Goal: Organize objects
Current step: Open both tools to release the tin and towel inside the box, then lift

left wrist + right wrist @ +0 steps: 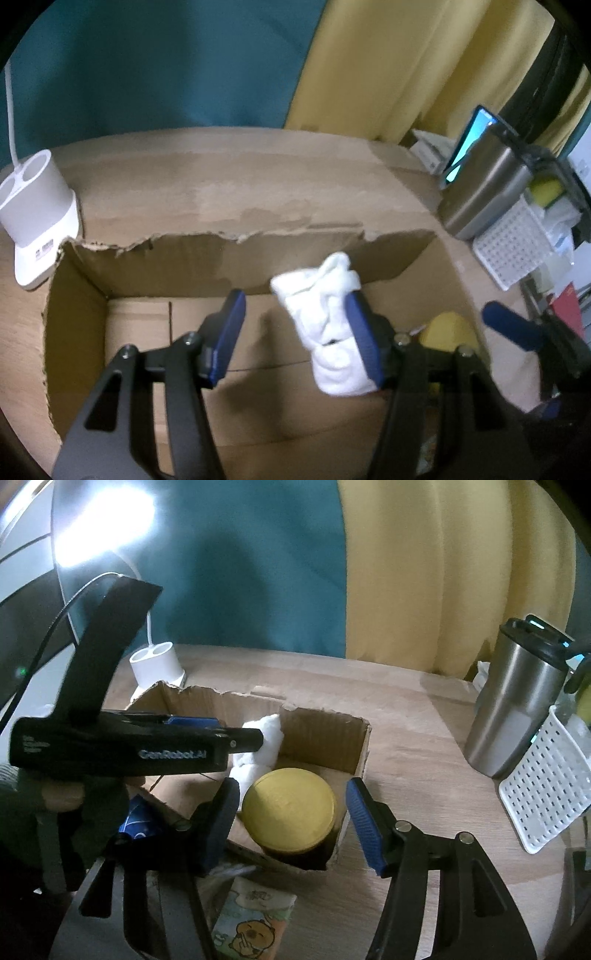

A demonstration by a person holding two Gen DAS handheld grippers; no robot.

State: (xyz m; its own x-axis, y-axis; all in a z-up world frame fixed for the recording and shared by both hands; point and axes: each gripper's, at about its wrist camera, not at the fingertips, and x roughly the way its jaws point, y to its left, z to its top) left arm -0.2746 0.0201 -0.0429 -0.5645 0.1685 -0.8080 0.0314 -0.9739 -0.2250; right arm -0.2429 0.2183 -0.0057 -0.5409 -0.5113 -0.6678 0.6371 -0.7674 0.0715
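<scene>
White cloth [334, 328], bunched, sits inside the torn cardboard box [207, 236], lying against the inner face of the left gripper's [295, 332] right finger; the left finger stands clear of it, jaws spread (no pinch visible). Yellow-lidded jar [290, 808] stands in the same box, just ahead of the right gripper [291, 819], between its parted fingers, untouched. Steel tumbler [517, 709] stands well right of the right gripper.
</scene>
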